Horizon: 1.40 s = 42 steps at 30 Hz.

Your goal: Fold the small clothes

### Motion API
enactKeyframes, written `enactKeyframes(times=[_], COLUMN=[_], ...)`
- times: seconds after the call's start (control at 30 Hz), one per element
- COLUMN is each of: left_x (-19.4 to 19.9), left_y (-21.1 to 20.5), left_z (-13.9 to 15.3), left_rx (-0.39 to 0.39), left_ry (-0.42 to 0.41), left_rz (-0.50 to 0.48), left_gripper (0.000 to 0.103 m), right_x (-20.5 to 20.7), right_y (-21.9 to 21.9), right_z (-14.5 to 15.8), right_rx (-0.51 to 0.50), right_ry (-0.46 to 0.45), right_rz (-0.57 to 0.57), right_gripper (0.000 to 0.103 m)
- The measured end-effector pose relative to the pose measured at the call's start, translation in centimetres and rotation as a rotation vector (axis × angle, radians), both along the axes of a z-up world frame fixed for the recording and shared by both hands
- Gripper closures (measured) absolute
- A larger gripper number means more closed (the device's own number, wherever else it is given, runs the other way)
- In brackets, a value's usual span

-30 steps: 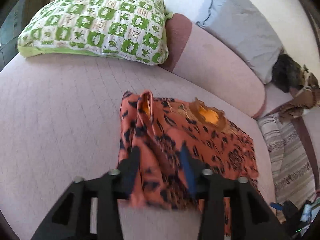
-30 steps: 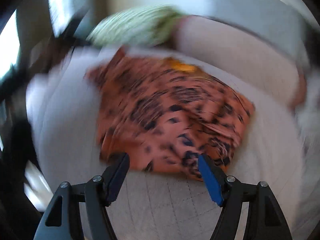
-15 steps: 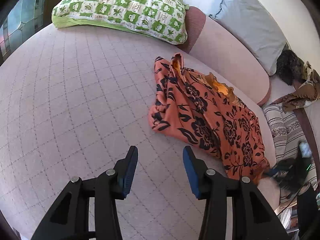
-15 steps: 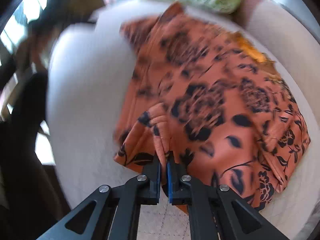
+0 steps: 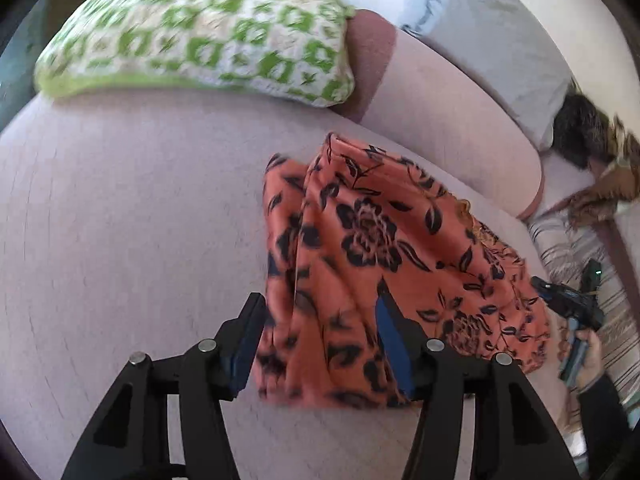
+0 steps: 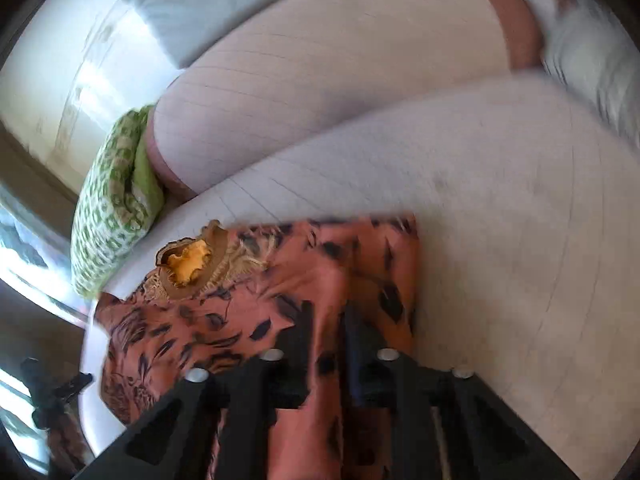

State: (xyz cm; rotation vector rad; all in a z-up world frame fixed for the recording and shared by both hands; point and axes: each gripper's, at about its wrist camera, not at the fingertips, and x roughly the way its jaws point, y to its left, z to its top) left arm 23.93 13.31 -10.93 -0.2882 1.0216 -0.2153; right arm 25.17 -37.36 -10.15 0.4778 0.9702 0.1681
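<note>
An orange garment with a black flower print (image 5: 372, 248) lies partly folded on the pale pink sofa seat (image 5: 132, 216). My left gripper (image 5: 320, 340) is open, its fingers straddling the garment's near edge. In the right wrist view the same garment (image 6: 248, 300) shows its yellow-lined neck opening (image 6: 190, 260). My right gripper (image 6: 326, 344) is nearly closed with a fold of the orange cloth running between its fingers and over the gripper body. The right gripper also shows at the garment's right edge in the left wrist view (image 5: 568, 304).
A green-and-white patterned pillow (image 5: 200, 28) lies at the back of the seat. A grey-blue cushion (image 5: 496, 44) leans on the pink backrest (image 5: 440, 116). A striped cloth (image 5: 576, 256) and dark and brown clothes (image 5: 592, 144) lie to the right.
My left gripper has moved forward from bare seat onto the garment's near edge. My right gripper, shut on a fold, has swung round to the garment's other side, carrying cloth over.
</note>
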Motion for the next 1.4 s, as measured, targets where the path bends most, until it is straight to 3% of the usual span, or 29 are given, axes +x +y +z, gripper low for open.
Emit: enactKeyframes(times=[0.07, 0.17, 0.3, 0.4, 0.63, 0.77, 0.9, 0.93, 1.0, 1.13, 1.2, 1.23, 1.3, 1.37, 1.4], left_x=[1.6, 4.2, 7.2, 8.8, 4.2, 3.1, 2.2, 2.0, 1.9, -0.7, -3.7, -4.7, -5.9, -6.3, -6.1], left_y=[-0.3, -1.0, -2.7, -3.3, -1.5, -1.0, -1.2, -1.2, -1.3, -1.4, -0.3, 0.3, 0.5, 0.1, 0.0], left_z=[0.4, 0.3, -0.4, -2.2, -1.5, -2.1, -3.8, -3.8, -3.6, 0.1, 1.4, 0.7, -2.4, -3.9, -3.7], left_rx=[0.041, 0.054, 0.139, 0.144, 0.022, 0.007, 0.033, 0.047, 0.082, 0.095, 0.042, 0.027, 0.069, 0.114, 0.113], left_ry=[-0.021, -0.009, -0.009, 0.082, 0.115, 0.161, 0.223, 0.219, 0.217, 0.084, 0.032, 0.045, 0.126, 0.141, 0.131], left_rz=[-0.011, -0.054, -0.119, -0.136, -0.205, -0.206, -0.215, -0.211, -0.201, -0.148, -0.060, -0.020, -0.003, -0.020, -0.040], left_gripper=[0.045, 0.045, 0.045, 0.046, 0.046, 0.047, 0.055, 0.065, 0.098, 0.098, 0.098, 0.098, 0.096, 0.079, 0.060], right_x=[-0.7, -1.4, -0.1, 0.1, 0.0, -0.2, -0.2, -0.1, -0.2, -0.2, -0.3, -0.3, -0.1, -0.1, -0.1], right_y=[0.4, 1.0, 2.8, 3.2, 3.3, 3.3, 4.0, 3.9, 3.9, 3.9, 3.7, 3.6, 3.6, 3.6, 3.6], right_z=[0.4, 1.7, 1.4, 0.1, -1.5, -1.6, -1.8, -1.8, -1.7, -1.5, -1.5, -1.6, -2.0, -1.9, -1.8], right_rx=[0.000, -0.008, -0.089, -0.105, -0.099, -0.083, -0.117, -0.117, -0.111, -0.124, -0.128, -0.125, -0.115, -0.109, -0.100], right_ry=[-0.022, -0.063, -0.056, -0.032, -0.017, -0.012, 0.004, 0.006, 0.009, 0.020, 0.024, 0.025, 0.030, 0.024, 0.021], right_rz=[0.023, 0.078, 0.143, 0.155, 0.159, 0.146, 0.169, 0.167, 0.156, 0.151, 0.147, 0.145, 0.144, 0.139, 0.138], right_gripper=[0.033, 0.033, 0.033, 0.033, 0.033, 0.033, 0.033, 0.033, 0.033, 0.034, 0.036, 0.036, 0.036, 0.035, 0.035])
